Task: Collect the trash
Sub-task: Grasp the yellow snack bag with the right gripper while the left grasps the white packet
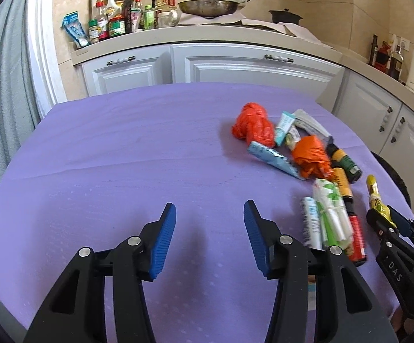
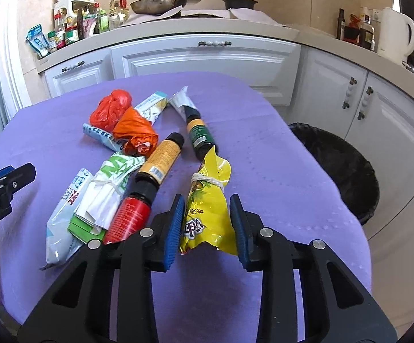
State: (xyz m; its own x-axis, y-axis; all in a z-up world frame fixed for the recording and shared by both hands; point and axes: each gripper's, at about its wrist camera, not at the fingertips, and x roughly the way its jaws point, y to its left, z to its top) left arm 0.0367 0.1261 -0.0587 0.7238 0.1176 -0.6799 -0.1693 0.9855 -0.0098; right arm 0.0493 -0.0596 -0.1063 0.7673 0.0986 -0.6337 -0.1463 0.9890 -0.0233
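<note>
White kitchen cabinets [image 2: 207,57] and a beige tiled wall fill the upper part of both views; a purple cloth covers the table [image 1: 121,157], its weave finely dotted. Your right claw [image 2: 207,223] is clamped on a yellow snack bag [image 2: 210,214], glossy crinkled foil tied at the neck with white string; its long axis runs from the lower centre of the right wrist view up toward the centre, tied end pointing away from you. In the left wrist view the same bag sits at the right edge. Your left claw [image 1: 210,234] stands apart with nothing between its ribbed blue pads, over bare cloth at lower centre. Left of the bag lies the remaining litter: a red can [image 2: 129,217], a yellow-labelled bottle [image 2: 164,157], a green-labelled bottle [image 2: 199,137], two crumpled orange plastic bags [image 2: 121,117], and flat paper packets [image 2: 75,208]. A bin lined in black plastic [image 2: 338,165] stands at the right, beyond the table edge.
</note>
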